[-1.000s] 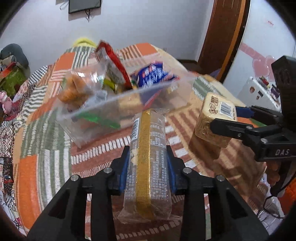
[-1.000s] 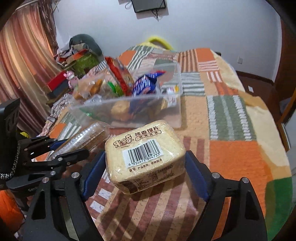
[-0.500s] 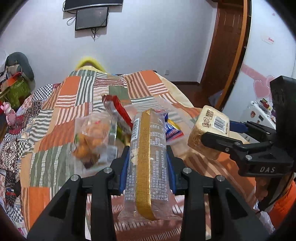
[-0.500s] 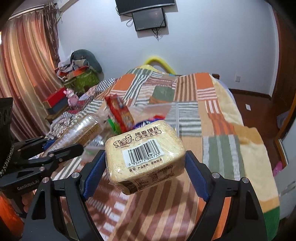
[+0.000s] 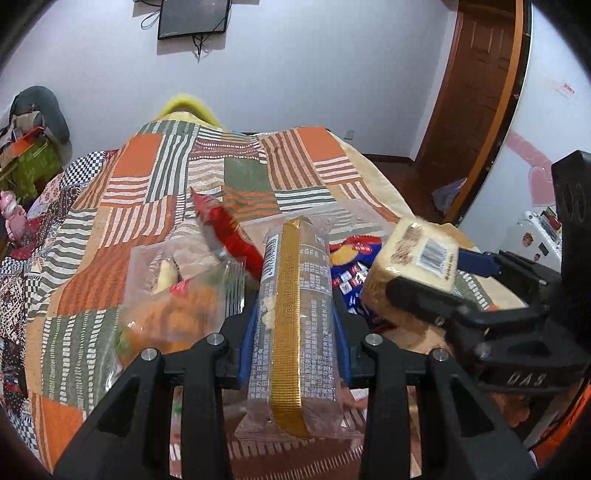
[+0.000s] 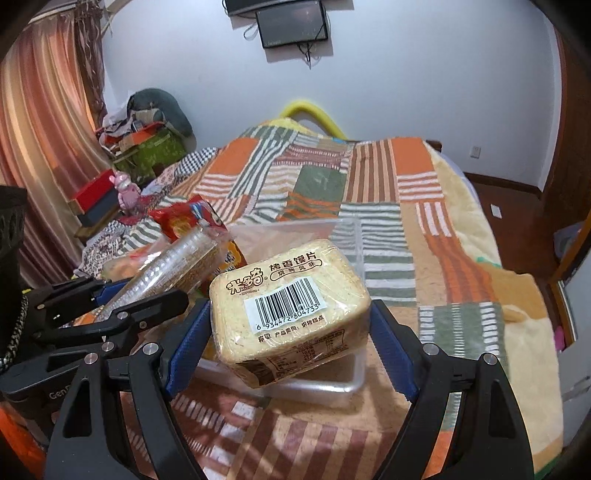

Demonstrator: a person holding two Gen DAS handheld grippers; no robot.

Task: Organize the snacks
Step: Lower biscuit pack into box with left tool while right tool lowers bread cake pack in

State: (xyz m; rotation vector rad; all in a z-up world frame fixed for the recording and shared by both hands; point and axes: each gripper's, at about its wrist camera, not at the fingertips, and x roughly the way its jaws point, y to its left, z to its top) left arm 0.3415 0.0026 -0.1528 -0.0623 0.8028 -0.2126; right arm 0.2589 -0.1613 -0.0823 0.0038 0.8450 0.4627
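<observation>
My left gripper point(image 5: 294, 321) is shut on a long clear cracker pack with a gold stripe point(image 5: 293, 314); the pack also shows in the right wrist view point(image 6: 173, 266). My right gripper point(image 6: 290, 325) is shut on a tan toast-slice pack with a barcode point(image 6: 288, 306), which shows at the right in the left wrist view point(image 5: 417, 258). Both packs hang over a clear plastic bin point(image 6: 343, 376) on the bed. The bin holds a red snack bag point(image 5: 229, 236), a blue bag point(image 5: 351, 266) and a clear bag of orange snacks point(image 5: 177, 306).
The bin sits on a patchwork bedspread point(image 6: 369, 184) of orange, green and striped squares. A heap of boxes and clothes point(image 6: 144, 140) lies beyond the bed's left side. A wooden door point(image 5: 476, 92) stands at the right. A screen point(image 6: 291, 22) hangs on the far wall.
Both grippers have risen and moved forward with their packs, from in front of the bin to above it. The bin now shows from a steeper angle.
</observation>
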